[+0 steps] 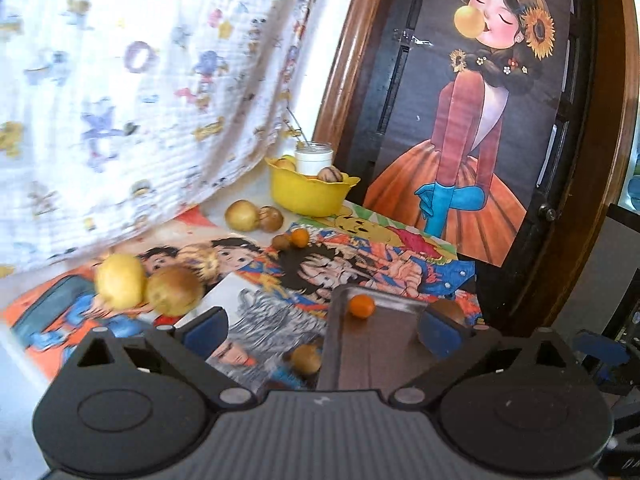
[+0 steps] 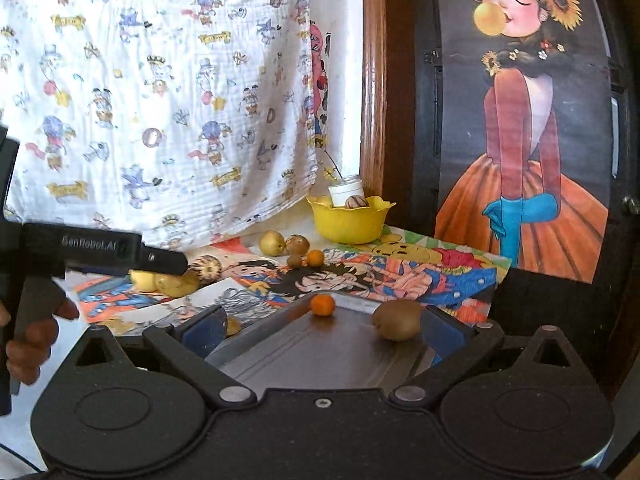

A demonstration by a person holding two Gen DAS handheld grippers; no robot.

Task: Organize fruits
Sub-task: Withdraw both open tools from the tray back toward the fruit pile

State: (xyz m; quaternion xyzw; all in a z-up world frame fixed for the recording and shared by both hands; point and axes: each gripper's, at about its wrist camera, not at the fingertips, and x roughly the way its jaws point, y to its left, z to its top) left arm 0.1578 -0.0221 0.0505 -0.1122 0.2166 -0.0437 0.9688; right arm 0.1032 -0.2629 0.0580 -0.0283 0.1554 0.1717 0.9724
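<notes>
Two fruits are lying on the grey metal tray (image 2: 304, 356): a small round orange fruit (image 2: 322, 305) near its far edge and a brown fuzzy kiwi (image 2: 398, 319) by the right side. Both the left hand-held gripper (image 1: 324, 330) and the right hand-held gripper (image 2: 326, 330) are hanging above the tray, jaws spread wide, gripping nothing. More yellow and brown fruits are sitting scattered across the cartoon-papered bench (image 1: 360, 256), with a yellow plastic bowl (image 1: 308, 194) standing at the back.
</notes>
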